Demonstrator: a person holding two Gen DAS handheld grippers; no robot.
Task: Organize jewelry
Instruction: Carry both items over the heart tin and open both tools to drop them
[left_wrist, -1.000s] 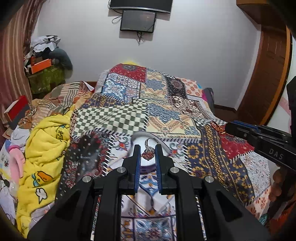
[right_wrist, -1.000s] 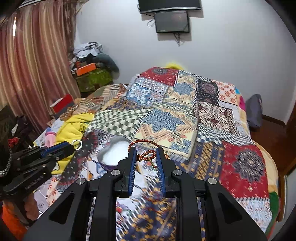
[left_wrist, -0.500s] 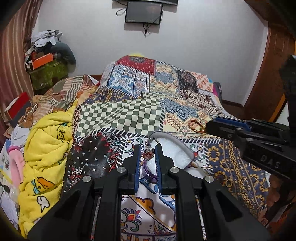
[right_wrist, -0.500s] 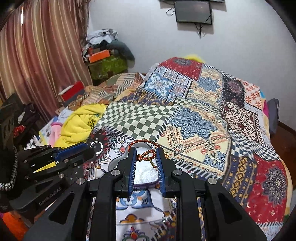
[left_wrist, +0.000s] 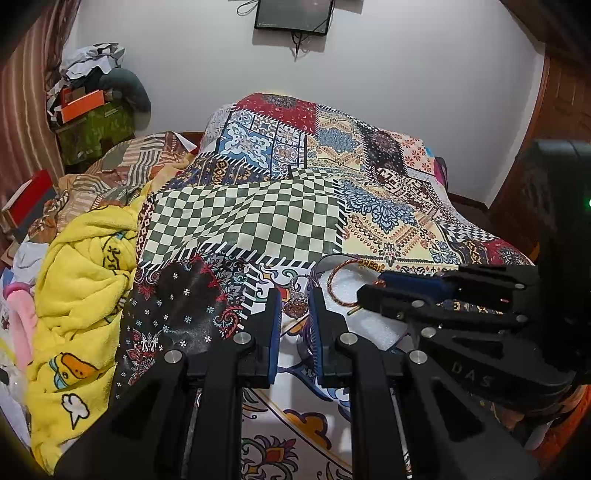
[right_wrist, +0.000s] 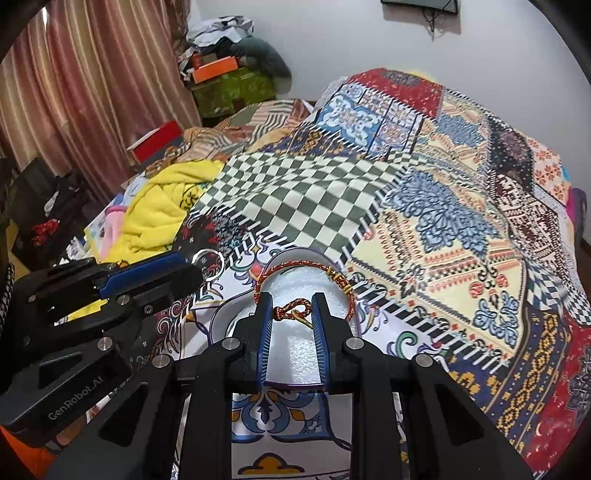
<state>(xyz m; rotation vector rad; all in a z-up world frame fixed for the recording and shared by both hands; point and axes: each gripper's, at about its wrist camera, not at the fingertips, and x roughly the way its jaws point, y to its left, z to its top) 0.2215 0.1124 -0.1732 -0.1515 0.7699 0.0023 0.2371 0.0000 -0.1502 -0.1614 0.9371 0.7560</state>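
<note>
Patchwork bedding carries the white-lined box (right_wrist: 295, 354) directly under your right gripper (right_wrist: 292, 314), clamped on the red cord bracelet (right_wrist: 306, 286) hanging over it, while your left gripper (left_wrist: 293, 308), just beside, pinches the ring (left_wrist: 295, 304).

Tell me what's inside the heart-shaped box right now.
The heart-shaped box shows only white foam lining; the braided bracelet hangs over it in the right gripper. Fingers hide the near part.

Black left hand-held gripper (left_wrist: 292, 312) and right hand-held gripper (right_wrist: 291, 314); blue ribbed pads; silver screws; "GenRobot.AI" and "DAS" lettering
</note>
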